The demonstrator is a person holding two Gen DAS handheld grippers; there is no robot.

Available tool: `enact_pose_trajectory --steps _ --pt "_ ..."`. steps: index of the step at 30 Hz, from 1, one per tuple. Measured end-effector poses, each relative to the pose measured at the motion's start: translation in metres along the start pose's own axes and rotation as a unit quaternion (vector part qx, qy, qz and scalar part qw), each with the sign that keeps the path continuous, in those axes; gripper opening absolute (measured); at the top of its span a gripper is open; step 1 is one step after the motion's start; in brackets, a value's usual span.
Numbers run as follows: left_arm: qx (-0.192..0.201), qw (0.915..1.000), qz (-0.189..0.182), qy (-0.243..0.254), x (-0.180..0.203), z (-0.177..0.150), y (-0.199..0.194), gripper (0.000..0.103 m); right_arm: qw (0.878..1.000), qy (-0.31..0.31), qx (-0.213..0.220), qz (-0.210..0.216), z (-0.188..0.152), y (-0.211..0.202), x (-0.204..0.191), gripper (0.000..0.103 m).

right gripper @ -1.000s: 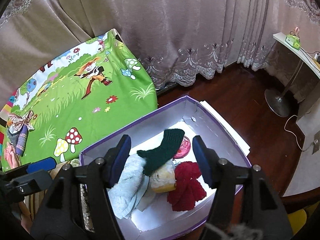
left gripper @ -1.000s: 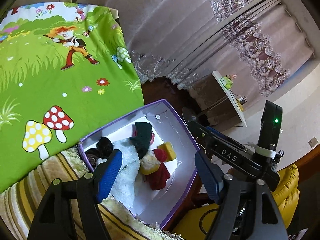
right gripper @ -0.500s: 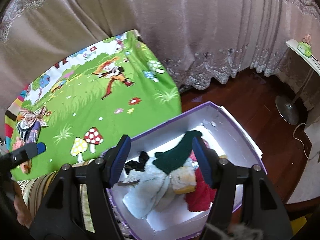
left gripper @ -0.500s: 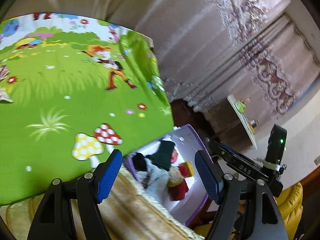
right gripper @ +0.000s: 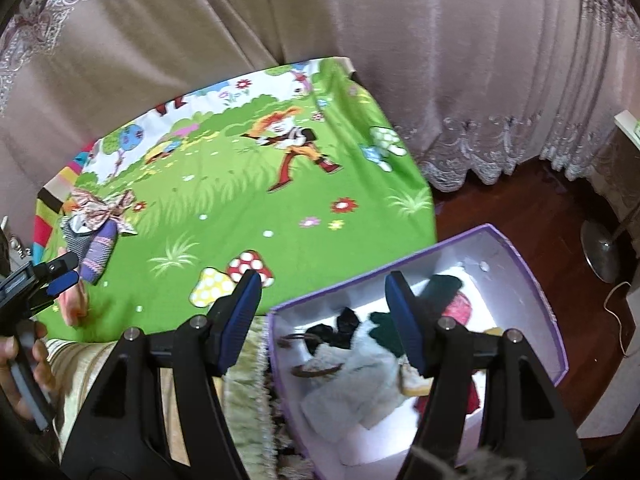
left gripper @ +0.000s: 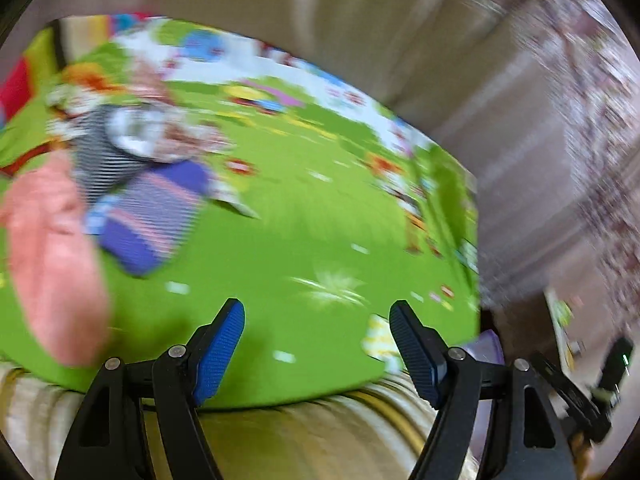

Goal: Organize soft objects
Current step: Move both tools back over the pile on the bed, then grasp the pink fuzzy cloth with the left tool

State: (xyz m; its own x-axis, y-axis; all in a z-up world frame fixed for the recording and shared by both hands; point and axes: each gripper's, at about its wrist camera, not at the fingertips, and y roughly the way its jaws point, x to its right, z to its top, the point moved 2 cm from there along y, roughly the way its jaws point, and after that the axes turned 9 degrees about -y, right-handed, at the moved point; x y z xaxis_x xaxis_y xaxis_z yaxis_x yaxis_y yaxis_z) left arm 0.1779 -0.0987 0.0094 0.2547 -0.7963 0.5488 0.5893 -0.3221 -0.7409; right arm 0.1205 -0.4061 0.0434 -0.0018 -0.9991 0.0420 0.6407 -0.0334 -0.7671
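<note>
Lying flat on the green mat [right gripper: 248, 216]: a purple striped sock [right gripper: 98, 254].

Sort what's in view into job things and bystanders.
Job:
- purple-rimmed white cardboard box
- fluffy pale blue cloth inside it
- dark green knitted sock inside it
- purple striped sock on the green cartoon mat

Bystanders:
- mauve lace-edged curtain
- metal floor-lamp base
</note>
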Motion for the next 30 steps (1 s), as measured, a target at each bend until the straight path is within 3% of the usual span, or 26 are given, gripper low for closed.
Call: enact_pose_trajectory --steps 5,8,12,20,30 --pt "0.039 0.9949 0.065 -0.066 -0.056 0.030 -0.020 0.078 1.000 -0.019 -0.001 0.012 0.009 0.003 -0.020 0.068" --pt "0.068 0.9857 0.115 -0.102 -0.090 0.045 -0.032 0.082 0.999 -0.030 -0.001 0.019 0.014 0.006 -0.032 0.068" --pt "0.083 0.9742 0.153 -0.143 -0.125 0.055 -0.036 0.085 0.999 -0.043 0.001 0.026 0.019 0.010 -0.046 0.068" --pt "0.047 0.9667 0.176 -0.180 -0.156 0.057 -0.014 0.088 0.995 -0.099 0.003 0.024 0.028 0.022 -0.097 0.073" --pt "0.004 0.9674 0.178 -0.180 -0.159 0.048 0.008 0.091 0.989 -0.147 0.003 0.024 0.031 0.032 -0.135 0.075"
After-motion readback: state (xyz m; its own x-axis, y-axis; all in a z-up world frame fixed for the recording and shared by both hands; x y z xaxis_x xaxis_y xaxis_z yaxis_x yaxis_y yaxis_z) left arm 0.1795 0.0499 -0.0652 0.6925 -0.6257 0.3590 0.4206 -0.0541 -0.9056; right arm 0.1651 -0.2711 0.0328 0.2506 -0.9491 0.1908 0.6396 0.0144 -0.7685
